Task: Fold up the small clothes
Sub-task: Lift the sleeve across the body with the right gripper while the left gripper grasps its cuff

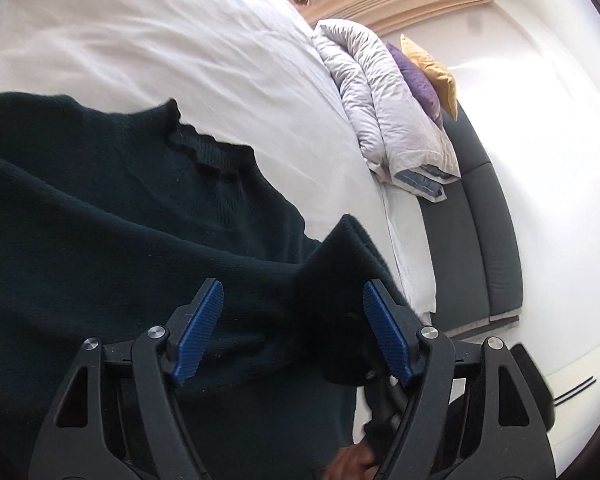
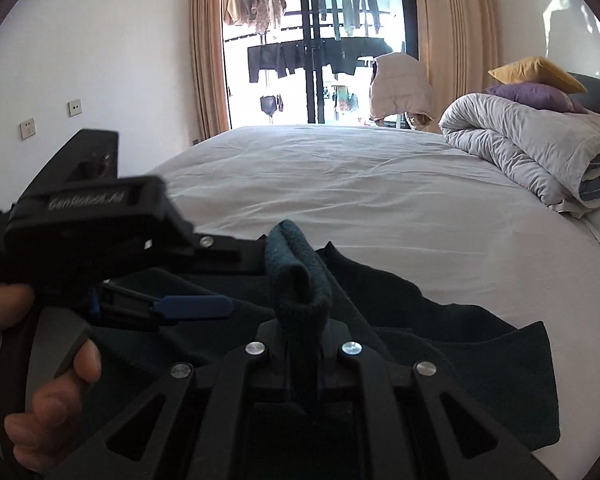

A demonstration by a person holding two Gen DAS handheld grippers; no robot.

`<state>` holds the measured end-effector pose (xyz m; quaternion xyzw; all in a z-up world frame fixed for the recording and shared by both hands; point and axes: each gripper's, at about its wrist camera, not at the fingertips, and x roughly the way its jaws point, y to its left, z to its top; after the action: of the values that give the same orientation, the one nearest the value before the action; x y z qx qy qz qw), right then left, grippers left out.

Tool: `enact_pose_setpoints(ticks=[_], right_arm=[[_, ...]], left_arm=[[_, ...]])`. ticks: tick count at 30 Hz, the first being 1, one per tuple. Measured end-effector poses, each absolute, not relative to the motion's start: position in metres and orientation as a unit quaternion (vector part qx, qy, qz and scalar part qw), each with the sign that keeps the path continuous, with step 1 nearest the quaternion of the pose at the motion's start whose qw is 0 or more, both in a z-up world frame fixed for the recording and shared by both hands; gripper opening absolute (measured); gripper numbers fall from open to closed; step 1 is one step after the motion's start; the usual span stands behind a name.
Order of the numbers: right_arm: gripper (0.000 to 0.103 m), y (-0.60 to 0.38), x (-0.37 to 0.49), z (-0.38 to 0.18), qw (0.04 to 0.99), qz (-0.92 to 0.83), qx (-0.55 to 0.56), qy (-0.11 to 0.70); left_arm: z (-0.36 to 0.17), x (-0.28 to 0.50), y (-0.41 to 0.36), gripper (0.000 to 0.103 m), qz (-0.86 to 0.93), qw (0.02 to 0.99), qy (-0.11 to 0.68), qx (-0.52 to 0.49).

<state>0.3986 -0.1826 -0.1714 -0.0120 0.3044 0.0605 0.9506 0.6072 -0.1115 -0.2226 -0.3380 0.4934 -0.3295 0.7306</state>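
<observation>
While the dark green sweater lies spread on the white bed, its ribbed neckline showing in the left wrist view, the left gripper stands with its blue pads well apart and nothing pressed between them, hovering just over the knit. Further right, a raised fold of the sweater peaks beside the bed's edge, and the right gripper is clamped tight on a rolled, ribbed piece of it, probably a cuff or hem, which stands up from its closed tips. In the right wrist view the left gripper sits close by on the left, held in a hand. The main risk, as I judge it, is the pinched piece slipping or dragging the body of the sweater askew if the right gripper carries it across while the left holds nothing down; the thick knit could also bunch rather than crease. The two grippers are near enough to bump. Toward the window there is plenty of bare sheet for laying folds, but on the right the folded duvet with its pillows bounds the space, and the mattress edge lies near the sweater.
</observation>
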Motion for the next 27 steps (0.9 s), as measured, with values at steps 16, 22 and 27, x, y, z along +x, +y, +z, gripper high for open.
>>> enact_pose_setpoints(ticks=[16, 22, 27], right_arm=[[0.010, -0.140, 0.384, -0.196, 0.943, 0.047, -0.168, 0.283], [0.010, -0.135, 0.382, -0.201, 0.940, 0.055, -0.187, 0.281], [0.020, -0.128, 0.374, -0.203, 0.937, 0.078, -0.183, 0.287]], left_arm=[[-0.236, 0.615, -0.108, 0.074, -0.327, 0.702, 0.533, -0.340], [-0.245, 0.614, -0.119, 0.027, -0.335, 0.699, 0.549, -0.312], [-0.247, 0.611, -0.119, 0.009, -0.338, 0.703, 0.550, -0.298]])
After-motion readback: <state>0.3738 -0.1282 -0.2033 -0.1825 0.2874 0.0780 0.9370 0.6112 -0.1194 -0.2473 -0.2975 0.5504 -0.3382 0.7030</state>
